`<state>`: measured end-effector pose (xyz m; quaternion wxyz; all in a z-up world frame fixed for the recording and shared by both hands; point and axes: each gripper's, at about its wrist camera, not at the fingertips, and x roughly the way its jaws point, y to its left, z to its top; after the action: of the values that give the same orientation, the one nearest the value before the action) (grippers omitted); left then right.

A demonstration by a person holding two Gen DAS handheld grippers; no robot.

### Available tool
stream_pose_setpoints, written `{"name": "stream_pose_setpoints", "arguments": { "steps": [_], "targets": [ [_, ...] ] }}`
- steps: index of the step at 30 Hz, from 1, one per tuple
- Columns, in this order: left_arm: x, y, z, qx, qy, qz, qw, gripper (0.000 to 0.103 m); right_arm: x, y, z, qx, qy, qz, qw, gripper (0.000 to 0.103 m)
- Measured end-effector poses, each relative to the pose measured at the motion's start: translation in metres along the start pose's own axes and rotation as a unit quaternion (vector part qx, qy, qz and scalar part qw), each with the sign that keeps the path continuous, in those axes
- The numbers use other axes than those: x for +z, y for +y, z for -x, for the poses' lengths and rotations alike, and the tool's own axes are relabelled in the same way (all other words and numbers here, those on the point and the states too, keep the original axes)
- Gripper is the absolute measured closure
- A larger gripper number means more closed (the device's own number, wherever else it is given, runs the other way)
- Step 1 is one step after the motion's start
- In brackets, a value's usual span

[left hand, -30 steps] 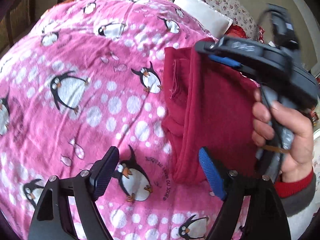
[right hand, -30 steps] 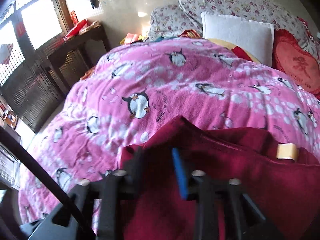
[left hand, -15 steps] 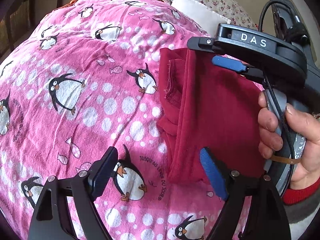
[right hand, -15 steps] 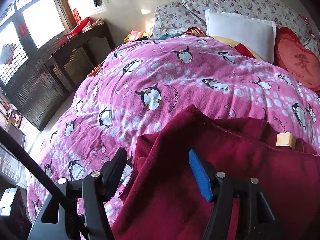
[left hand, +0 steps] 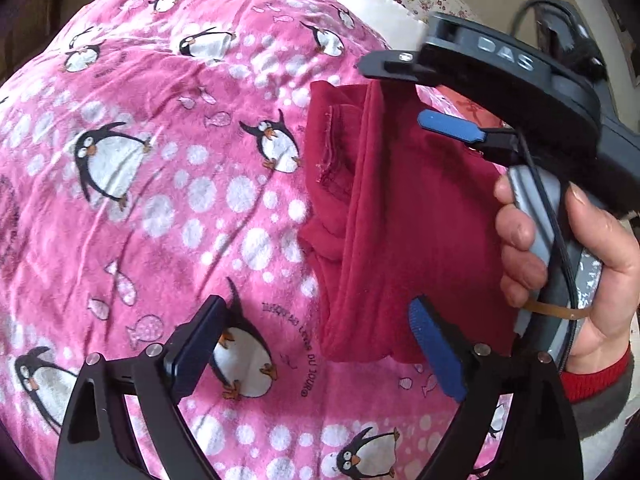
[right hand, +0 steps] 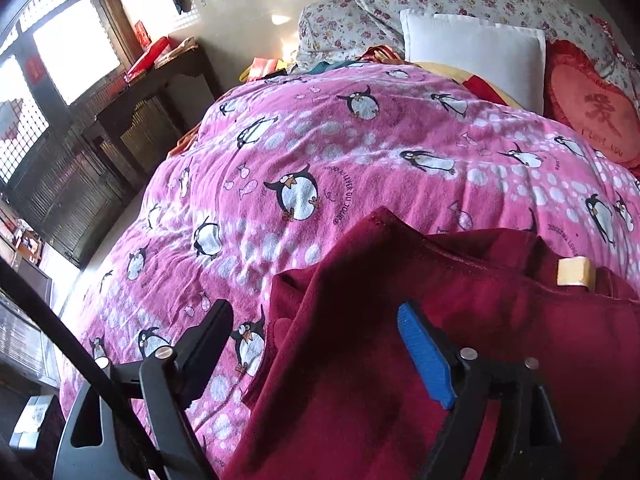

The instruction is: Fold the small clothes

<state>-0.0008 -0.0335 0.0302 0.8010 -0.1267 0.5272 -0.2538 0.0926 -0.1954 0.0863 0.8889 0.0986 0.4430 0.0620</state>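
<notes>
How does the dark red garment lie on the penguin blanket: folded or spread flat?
Folded. The dark red garment lies in doubled layers, with long creases and a stitched edge turned over, on the penguin blanket.

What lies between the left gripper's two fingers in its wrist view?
Between the left gripper's open fingers: pink penguin blanket and the red garment's lower corner.
</notes>
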Motion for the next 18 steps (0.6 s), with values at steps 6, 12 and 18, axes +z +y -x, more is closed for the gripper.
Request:
{"name": "stream_pose_setpoints", "arguments": {
  "steps": [6,12,18],
  "targets": [
    [0.002,0.003,-0.009,-0.041,0.014,0.007,0.9991,0.008,0.007,0.014,-0.021,-0.024,0.028,0.034,0.999,0.012],
    [0.011,0.020,-0.015,-0.098,0.027,0.066,0.9926,0.000,0.016,0.027,-0.050,-0.043,0.070,0.077,0.994,0.007],
    [0.008,0.009,-0.018,-0.077,0.017,0.042,0.9960,0.000,0.002,0.045,-0.064,-0.134,0.055,0.175,0.974,0.037]
  ]
}}
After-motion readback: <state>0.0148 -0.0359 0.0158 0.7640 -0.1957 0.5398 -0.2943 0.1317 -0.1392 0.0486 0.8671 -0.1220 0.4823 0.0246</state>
